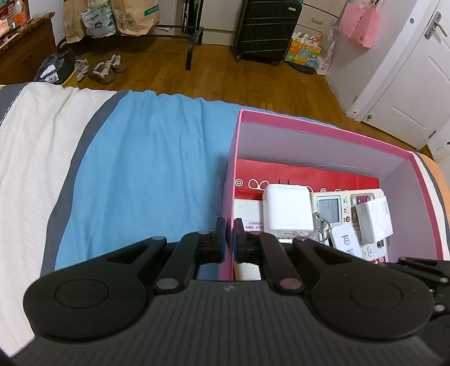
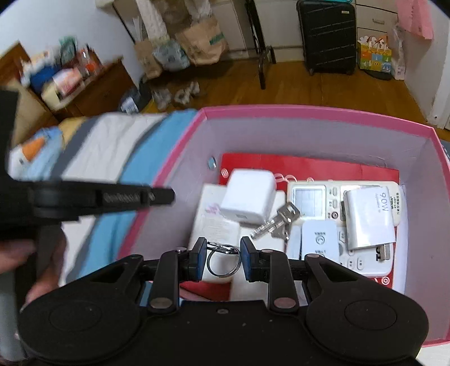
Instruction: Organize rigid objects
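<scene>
A pink box (image 1: 317,124) (image 2: 309,111) sits on the bed and holds a white charger cube (image 1: 287,208) (image 2: 249,197), a 90W adapter (image 1: 375,221) (image 2: 368,219), a white remote (image 2: 315,198), a small white device (image 2: 319,239) and keys (image 2: 277,222). My left gripper (image 1: 229,239) straddles the box's left wall, jaws close around it, one finger inside and one outside. My right gripper (image 2: 220,254) is open inside the box, over a key ring (image 2: 222,263) that lies between its fingers. The left gripper (image 2: 112,198) also shows in the right wrist view, blurred.
The bed has a blue, grey and white cover (image 1: 140,157). Beyond it is a wooden floor with shoes (image 1: 107,69), paper bags (image 1: 135,17), a black suitcase (image 1: 267,28) and a white door (image 1: 416,84). A red folder (image 2: 309,166) lines the box bottom.
</scene>
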Tool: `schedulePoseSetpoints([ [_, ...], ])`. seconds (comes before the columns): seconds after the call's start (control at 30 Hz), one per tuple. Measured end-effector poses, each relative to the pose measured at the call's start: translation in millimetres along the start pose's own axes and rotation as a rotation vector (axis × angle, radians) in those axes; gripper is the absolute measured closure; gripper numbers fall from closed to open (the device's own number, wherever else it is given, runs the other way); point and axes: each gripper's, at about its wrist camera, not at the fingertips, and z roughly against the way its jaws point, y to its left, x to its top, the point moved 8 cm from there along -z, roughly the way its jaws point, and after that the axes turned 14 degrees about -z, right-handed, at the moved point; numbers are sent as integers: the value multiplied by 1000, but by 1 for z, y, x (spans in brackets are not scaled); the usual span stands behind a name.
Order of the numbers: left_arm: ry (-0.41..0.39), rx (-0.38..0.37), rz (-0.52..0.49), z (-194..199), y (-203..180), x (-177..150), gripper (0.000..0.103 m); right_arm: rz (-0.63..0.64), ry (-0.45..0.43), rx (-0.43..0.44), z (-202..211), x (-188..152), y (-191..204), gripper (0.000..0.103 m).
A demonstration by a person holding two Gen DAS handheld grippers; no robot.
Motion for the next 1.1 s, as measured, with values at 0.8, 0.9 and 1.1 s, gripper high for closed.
schedulePoseSetpoints([
  [0.8,3,0,-3,-2,-2,1,98,29,-159,-106,54,-8,-37,54],
  [0.9,4,6,-4,-1,-2,0,98,53,-172,-107,63,-11,-32,54],
  [1.1,4,10,-4,1,-3,0,98,81,-186,-105,78,-18,-27,53],
])
